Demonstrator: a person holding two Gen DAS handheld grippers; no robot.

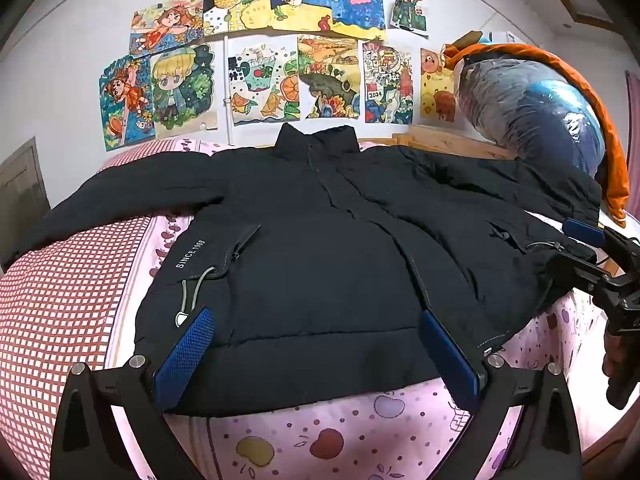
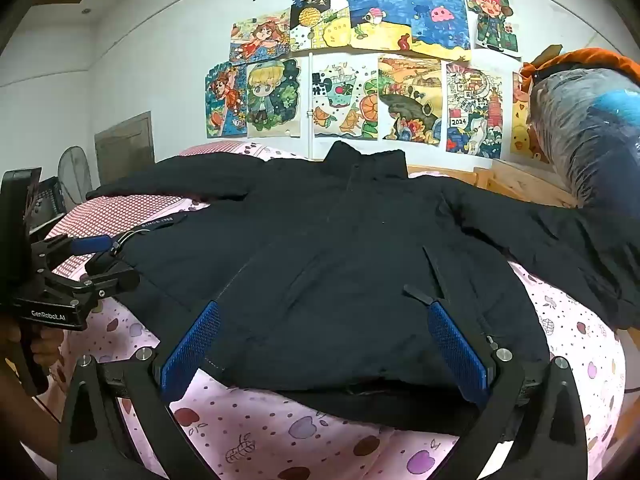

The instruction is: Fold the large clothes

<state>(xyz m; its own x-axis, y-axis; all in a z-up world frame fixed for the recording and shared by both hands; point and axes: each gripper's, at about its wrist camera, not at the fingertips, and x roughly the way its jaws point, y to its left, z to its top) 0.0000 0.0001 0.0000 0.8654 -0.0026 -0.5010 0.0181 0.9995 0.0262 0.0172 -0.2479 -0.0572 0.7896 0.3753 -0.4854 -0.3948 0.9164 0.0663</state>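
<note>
A large black padded jacket [image 1: 320,248] lies front up on the bed, collar toward the wall, both sleeves spread out sideways; it also shows in the right wrist view [image 2: 360,264]. My left gripper [image 1: 316,328] is open, its blue pads over the jacket's bottom hem toward its left side. My right gripper [image 2: 324,320] is open over the hem toward the jacket's right side. Each gripper shows in the other's view, the right one [image 1: 576,248] at the jacket's right edge, the left one [image 2: 100,252] at its left edge.
The bed has a pink fruit-print sheet [image 1: 340,440] and a red checked cover [image 1: 60,300] at left. A plastic-wrapped bundle with an orange garment [image 1: 536,112] stands at back right. Drawings cover the wall [image 1: 60,60]. A fan [image 2: 74,176] stands at far left.
</note>
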